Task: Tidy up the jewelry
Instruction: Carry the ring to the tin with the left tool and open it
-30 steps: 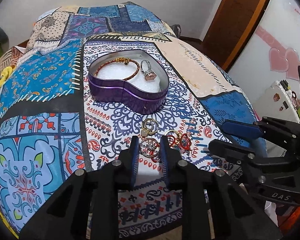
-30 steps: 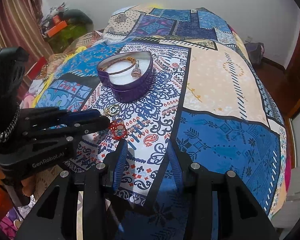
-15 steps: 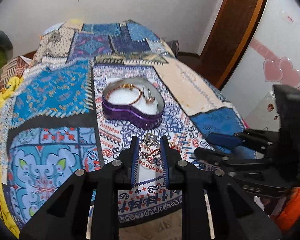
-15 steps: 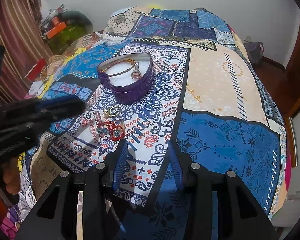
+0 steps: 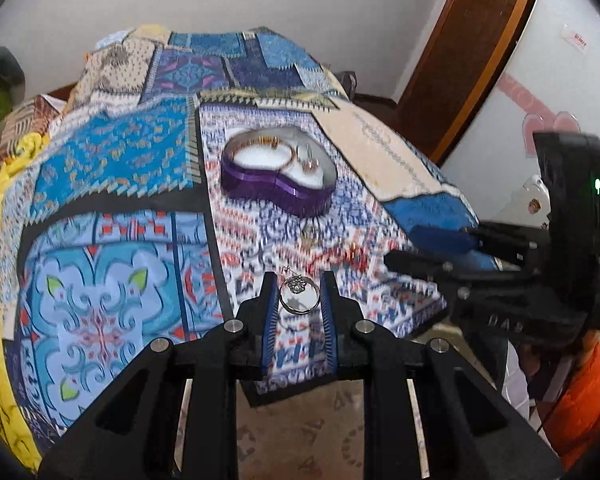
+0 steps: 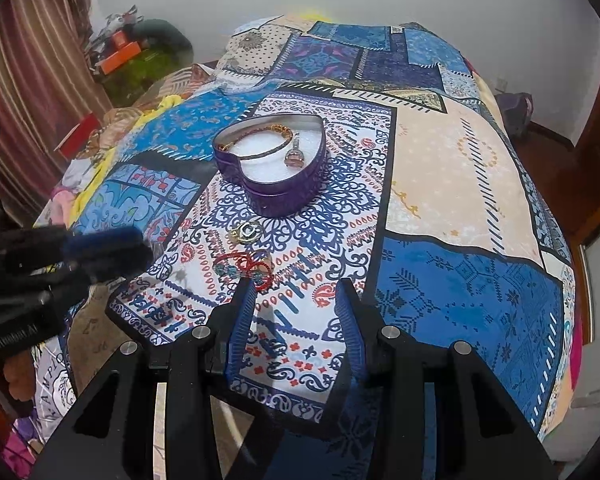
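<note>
A purple heart-shaped tin (image 5: 280,190) (image 6: 272,196) sits on the patterned bedspread with a bead bracelet (image 6: 256,142) and a stone ring (image 6: 295,157) inside on white lining. My left gripper (image 5: 299,294) is shut on a silver ring with a charm (image 5: 299,298), held above the bed's near edge. My right gripper (image 6: 296,300) is open and empty, low over the bedspread. A gold ring piece (image 6: 246,232) and a red bracelet (image 6: 246,266) lie on the cloth in front of it.
The patchwork bedspread (image 6: 460,184) covers the whole bed. The left gripper body (image 6: 52,264) shows at the left of the right wrist view. A wooden door (image 5: 452,64) and a white cabinet with pink hearts (image 5: 540,128) stand at the right.
My left gripper has lifted up and back from the cloth with the silver ring held between its fingers. The right gripper has stayed nearly still and open.
</note>
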The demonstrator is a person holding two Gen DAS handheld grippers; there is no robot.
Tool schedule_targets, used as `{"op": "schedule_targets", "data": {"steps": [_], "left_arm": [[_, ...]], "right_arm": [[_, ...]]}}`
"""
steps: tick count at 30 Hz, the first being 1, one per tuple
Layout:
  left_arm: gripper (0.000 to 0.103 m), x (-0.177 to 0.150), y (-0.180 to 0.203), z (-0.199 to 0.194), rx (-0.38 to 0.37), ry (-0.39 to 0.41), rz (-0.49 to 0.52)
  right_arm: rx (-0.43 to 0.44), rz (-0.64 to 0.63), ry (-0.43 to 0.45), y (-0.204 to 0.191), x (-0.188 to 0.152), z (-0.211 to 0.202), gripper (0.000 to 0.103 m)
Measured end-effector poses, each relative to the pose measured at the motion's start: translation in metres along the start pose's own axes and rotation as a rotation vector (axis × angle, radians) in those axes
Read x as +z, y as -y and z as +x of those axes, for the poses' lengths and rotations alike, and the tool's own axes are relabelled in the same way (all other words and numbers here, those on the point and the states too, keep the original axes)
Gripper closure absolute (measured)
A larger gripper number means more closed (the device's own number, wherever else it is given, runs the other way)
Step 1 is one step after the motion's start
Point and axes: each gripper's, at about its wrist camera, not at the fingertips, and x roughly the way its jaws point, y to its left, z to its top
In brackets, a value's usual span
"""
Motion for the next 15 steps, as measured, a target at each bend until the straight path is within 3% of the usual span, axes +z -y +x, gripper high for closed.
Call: {"op": "schedule_targets", "data": {"steps": [8,15], "left_arm": [[0.083,-0.02,-0.002,0.009,0.041,-0.085,0.047],[0.083,-0.012,-0.006,0.007,0.023,-0.081,0.028]], "right_arm": [[0.001,-0.01,-0.011,-0.005,0.0,0.004,0.065],[0.002,-0.009,-0.006,-0.006,0.0,0.002,0.065]]}}
